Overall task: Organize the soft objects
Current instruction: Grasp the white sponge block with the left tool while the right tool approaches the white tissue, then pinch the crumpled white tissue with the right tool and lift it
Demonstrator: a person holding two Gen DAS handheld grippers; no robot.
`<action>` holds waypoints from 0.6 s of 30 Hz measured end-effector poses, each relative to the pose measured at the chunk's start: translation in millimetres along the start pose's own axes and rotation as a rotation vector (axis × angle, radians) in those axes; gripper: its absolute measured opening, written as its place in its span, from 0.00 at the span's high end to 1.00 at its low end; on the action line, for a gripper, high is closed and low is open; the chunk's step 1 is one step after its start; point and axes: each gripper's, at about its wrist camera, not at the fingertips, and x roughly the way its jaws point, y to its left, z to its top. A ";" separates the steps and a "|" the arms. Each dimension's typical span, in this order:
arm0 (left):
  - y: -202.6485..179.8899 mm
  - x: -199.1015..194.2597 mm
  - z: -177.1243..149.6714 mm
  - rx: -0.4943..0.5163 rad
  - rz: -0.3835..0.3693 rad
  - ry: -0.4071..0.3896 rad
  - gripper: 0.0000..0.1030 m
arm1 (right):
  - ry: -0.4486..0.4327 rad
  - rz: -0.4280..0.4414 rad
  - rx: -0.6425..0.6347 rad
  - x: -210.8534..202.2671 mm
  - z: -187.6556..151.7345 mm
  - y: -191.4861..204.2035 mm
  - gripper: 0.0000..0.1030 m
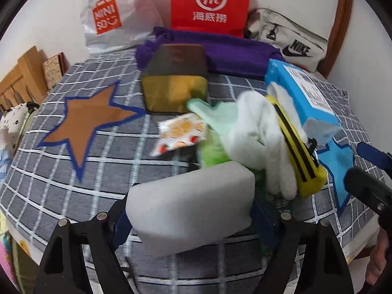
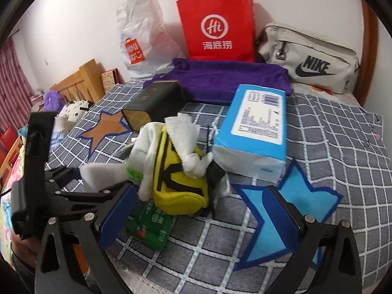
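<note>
white foam block between left tool pads, gripped, low over the checked bed cover. right tool agape, empty, near yellow pouch in the pile. risk: soft foam squeezing out, or snagging white cloth.

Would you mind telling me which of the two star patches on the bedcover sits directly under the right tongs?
The blue star; the open right tongs hang over it, whereas the brown star lies farther back, beyond the yellow pouch.
</note>
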 end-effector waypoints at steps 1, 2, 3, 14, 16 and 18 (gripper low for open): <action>5.2 -2.1 1.0 -0.011 -0.005 -0.005 0.21 | -0.002 0.001 -0.006 1.7 1.6 2.0 0.06; 9.9 -3.3 2.1 -0.022 -0.005 -0.010 0.21 | -0.004 -0.003 -0.013 3.9 4.7 4.1 0.10; 14.5 -4.5 3.0 -0.033 -0.002 -0.015 0.21 | -0.009 -0.009 -0.018 4.9 6.5 5.0 0.14; 48.4 3.7 10.1 -0.106 -0.009 -0.010 0.21 | 0.051 0.026 -0.040 36.8 21.4 0.8 0.49; 51.0 6.7 11.5 -0.110 -0.015 -0.005 0.21 | 0.067 0.048 -0.036 43.5 20.7 1.8 0.51; 53.4 9.2 11.7 -0.113 -0.015 0.001 0.21 | 0.070 0.046 -0.037 48.6 21.6 2.9 0.51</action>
